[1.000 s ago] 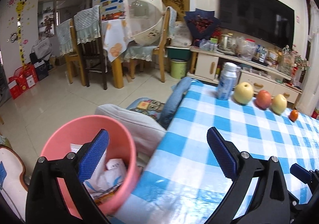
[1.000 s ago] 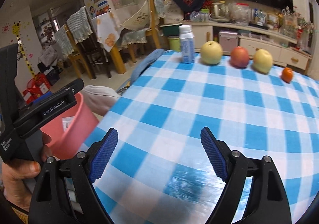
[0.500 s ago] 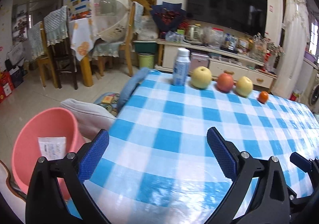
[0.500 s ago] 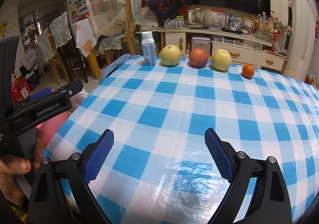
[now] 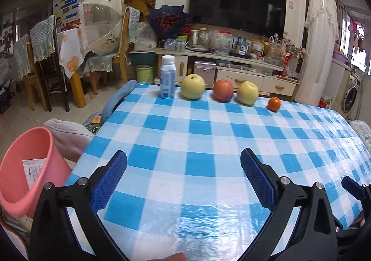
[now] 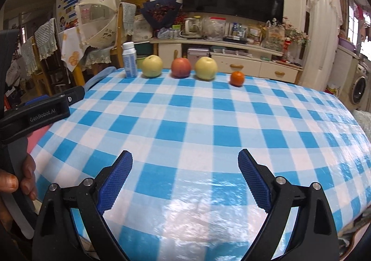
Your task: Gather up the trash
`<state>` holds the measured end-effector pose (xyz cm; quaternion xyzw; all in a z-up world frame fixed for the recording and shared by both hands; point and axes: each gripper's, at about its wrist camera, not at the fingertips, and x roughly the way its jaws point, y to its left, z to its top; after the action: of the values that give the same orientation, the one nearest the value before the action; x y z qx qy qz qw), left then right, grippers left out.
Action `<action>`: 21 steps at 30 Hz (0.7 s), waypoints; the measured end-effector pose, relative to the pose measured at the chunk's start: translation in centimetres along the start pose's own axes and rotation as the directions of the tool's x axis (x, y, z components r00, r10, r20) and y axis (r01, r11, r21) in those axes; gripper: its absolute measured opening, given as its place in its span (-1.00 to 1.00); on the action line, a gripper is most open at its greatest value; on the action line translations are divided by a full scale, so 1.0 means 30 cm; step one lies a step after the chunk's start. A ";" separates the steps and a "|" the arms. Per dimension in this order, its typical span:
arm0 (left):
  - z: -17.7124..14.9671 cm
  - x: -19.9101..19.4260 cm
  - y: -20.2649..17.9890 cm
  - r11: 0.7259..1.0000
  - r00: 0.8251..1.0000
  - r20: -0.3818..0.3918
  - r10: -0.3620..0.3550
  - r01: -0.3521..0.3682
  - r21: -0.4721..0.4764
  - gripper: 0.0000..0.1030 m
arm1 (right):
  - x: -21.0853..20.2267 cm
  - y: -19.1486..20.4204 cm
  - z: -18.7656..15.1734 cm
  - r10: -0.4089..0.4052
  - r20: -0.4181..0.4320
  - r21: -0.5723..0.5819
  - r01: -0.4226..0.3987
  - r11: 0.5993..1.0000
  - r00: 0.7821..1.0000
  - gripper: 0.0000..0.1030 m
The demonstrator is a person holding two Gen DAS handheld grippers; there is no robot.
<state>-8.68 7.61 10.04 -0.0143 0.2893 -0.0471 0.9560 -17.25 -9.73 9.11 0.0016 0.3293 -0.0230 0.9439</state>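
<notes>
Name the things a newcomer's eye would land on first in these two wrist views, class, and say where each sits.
The blue-and-white checked tablecloth fills both views. Along its far edge runs a row: a white bottle, a yellow pear, a red apple, another yellow pear and a small orange. A pink bin with paper inside stands off the table's left side.

A table [image 5: 208, 145] under a blue-and-white checked plastic cloth takes up most of the room here. Along its far edge stand a small white bottle [image 5: 167, 77], a yellow-green pear [image 5: 192, 87], a red apple [image 5: 223, 90], another pale pear [image 5: 247, 93] and a small orange [image 5: 274, 104], each apart from the next.
</notes>
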 end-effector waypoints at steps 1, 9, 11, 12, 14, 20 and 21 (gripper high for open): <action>-0.008 -0.003 -0.020 1.000 1.000 -0.001 0.001 -0.001 0.011 0.92 | -0.005 -0.012 -0.008 -0.014 0.003 0.001 0.014 1.000 1.000 0.78; -0.055 -0.028 -0.152 0.993 1.000 -0.015 -0.008 0.010 0.121 0.92 | -0.039 -0.098 -0.059 -0.117 0.026 0.013 0.117 0.993 0.993 0.78; -0.066 -0.038 -0.173 0.991 1.000 -0.014 -0.014 0.016 0.136 0.92 | -0.052 -0.114 -0.065 -0.129 0.034 0.022 0.128 0.992 0.991 0.78; -0.070 -0.043 -0.181 0.990 1.000 -0.016 -0.017 0.019 0.140 0.92 | -0.058 -0.121 -0.068 -0.137 0.039 0.026 0.137 0.990 0.990 0.78; -0.078 -0.048 -0.194 0.988 1.000 -0.018 -0.021 0.024 0.152 0.92 | -0.066 -0.130 -0.073 -0.152 0.045 0.027 0.151 0.988 0.987 0.78; -0.099 -0.062 -0.223 0.982 1.000 -0.020 -0.024 0.028 0.185 0.92 | -0.077 -0.144 -0.083 -0.180 0.056 0.032 0.178 0.984 0.982 0.78; -0.102 -0.062 -0.224 0.982 0.999 -0.022 -0.025 0.029 0.187 0.92 | -0.078 -0.146 -0.084 -0.183 0.056 0.033 0.181 0.983 0.982 0.80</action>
<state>-12.48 1.12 8.87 0.0720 0.2927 -0.0871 0.9495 -20.84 -13.95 8.63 -0.0159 0.2996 -0.1138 0.9471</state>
